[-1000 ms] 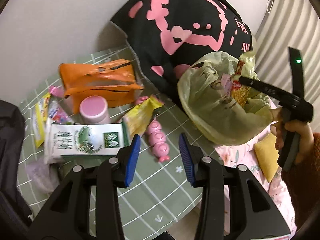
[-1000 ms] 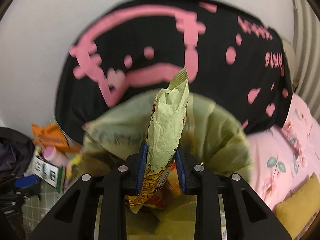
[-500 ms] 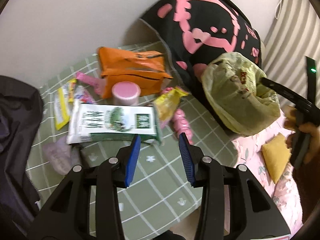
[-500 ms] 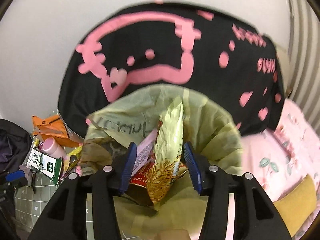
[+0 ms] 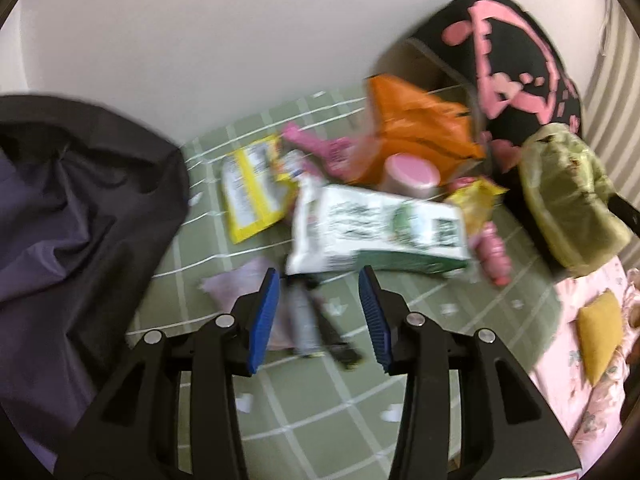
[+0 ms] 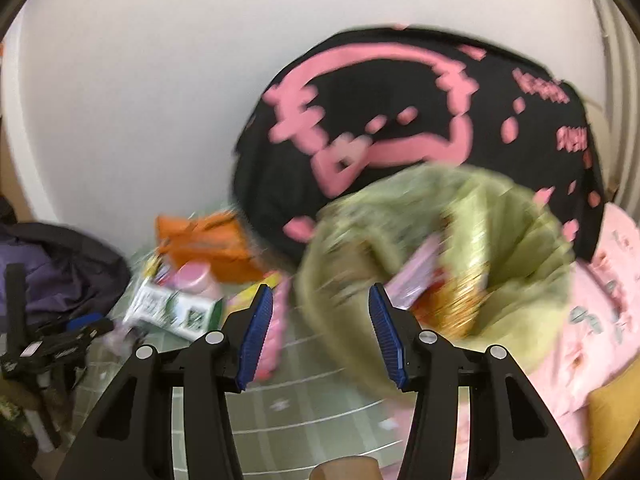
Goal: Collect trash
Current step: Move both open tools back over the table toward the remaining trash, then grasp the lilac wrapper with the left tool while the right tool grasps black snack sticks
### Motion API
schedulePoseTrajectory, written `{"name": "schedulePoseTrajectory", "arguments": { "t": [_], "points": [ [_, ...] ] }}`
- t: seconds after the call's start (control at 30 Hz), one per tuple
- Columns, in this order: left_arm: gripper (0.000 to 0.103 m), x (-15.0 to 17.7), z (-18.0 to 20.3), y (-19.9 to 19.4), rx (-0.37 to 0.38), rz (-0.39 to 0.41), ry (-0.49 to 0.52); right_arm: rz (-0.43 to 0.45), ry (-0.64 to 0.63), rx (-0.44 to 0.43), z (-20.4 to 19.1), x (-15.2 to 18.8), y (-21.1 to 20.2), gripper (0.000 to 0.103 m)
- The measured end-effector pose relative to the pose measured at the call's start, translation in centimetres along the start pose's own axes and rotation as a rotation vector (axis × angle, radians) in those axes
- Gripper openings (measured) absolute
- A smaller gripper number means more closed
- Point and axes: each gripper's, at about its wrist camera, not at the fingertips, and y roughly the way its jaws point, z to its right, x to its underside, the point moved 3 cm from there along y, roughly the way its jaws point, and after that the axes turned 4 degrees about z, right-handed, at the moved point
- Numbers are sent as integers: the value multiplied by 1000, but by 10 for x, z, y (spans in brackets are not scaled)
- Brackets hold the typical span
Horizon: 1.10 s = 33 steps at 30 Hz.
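While both views blur, I see through the left wrist camera my left tool (image 5: 318, 314) spread wide with nothing between its blue pads, above the green checked worktop (image 5: 320, 396). Just ahead lie a dark slim item (image 5: 316, 330), too smeared to identify, and a white-and-green pack (image 5: 376, 230). Beyond sit a yellow wrapper (image 5: 250, 196), a pink-lidded jar (image 5: 412, 172) and an orange bag (image 5: 416, 128). A dark jacket (image 5: 76, 216) fills the left; the green trash bag (image 5: 572, 200) stands at far right.

From the right wrist camera, my right tool (image 6: 320, 330) is likewise spread and empty, beside the trash bag (image 6: 516, 240), whose open mouth shows wrappers (image 6: 444, 296) inside. A black-and-pink cushion (image 6: 400, 112) rises behind it.
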Motion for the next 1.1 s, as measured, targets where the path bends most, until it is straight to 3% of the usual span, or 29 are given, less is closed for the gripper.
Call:
{"name": "schedulePoseTrajectory", "arguments": {
  "t": [0.17, 0.33, 0.47, 0.67, 0.93, 1.1],
  "points": [
    [39, 14, -33, 15, -48, -21, -72, -41, -48, -60, -52, 32, 19, 47],
    [39, 22, -42, 16, -53, 0, -81, -57, -90, -144, -95, 57, 30, 47],
    [39, 29, -45, 5, -32, 85, -61, -72, -151, -201, -122, 76, 42, 47],
    [39, 35, -68, -12, -110, 147, -132, -157, -194, -303, -161, 106, 68, 47],
    [39, 38, -84, -22, -153, 145, -156, -225, -280, -419, -209, 112, 103, 47],
    [40, 36, -82, -19, -139, 138, -150, -282, -343, -464, -229, 111, 121, 34]
  ]
}}
